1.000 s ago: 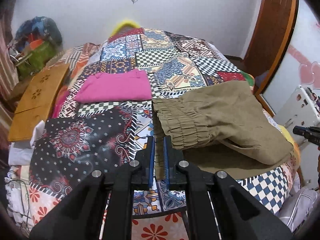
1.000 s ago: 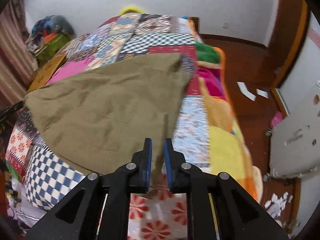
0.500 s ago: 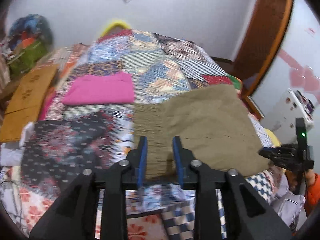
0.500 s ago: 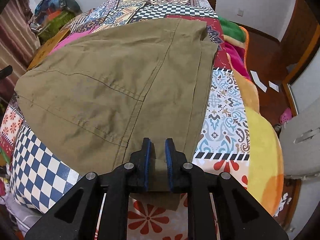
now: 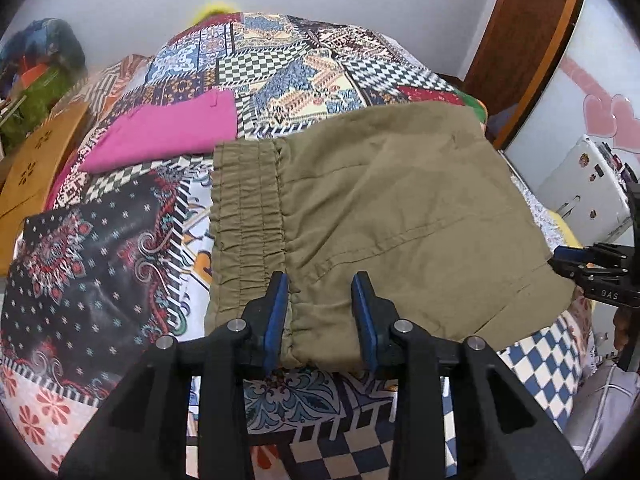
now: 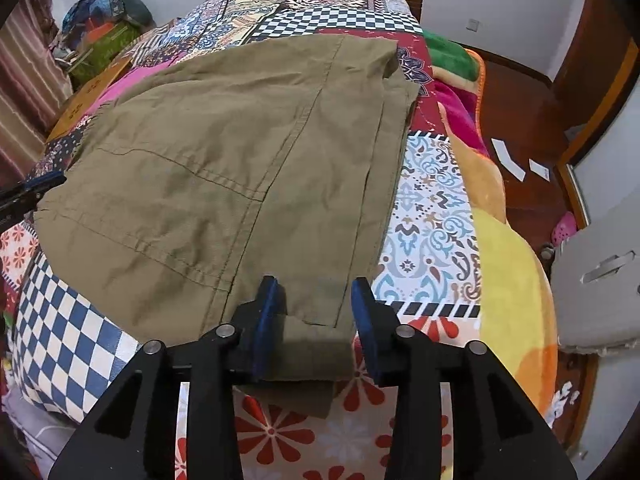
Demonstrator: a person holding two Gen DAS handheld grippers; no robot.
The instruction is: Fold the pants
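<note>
We find a bed (image 5: 280,60) under a patchwork quilt (image 6: 432,208), which carries everything inspected. The olive pants (image 5: 380,208) lie folded flat across the near part of the quilt, the gathered elastic waistband (image 5: 244,216) at the left in the left wrist view and the stitched leg seams running toward the far edge in the right wrist view. A folded pink garment (image 5: 168,132) lies beyond the waistband, just beside it, on the same quilt. The left claw (image 5: 320,316) stands over the near edge of the pants at the waistband, its blue pads apart with cloth between them and no pad pressing it. The right claw (image 6: 316,316) stands over the near hem end, where a small flap of cloth hangs over the bed edge; its jaws are opening, cloth between them, not clamped
</note>
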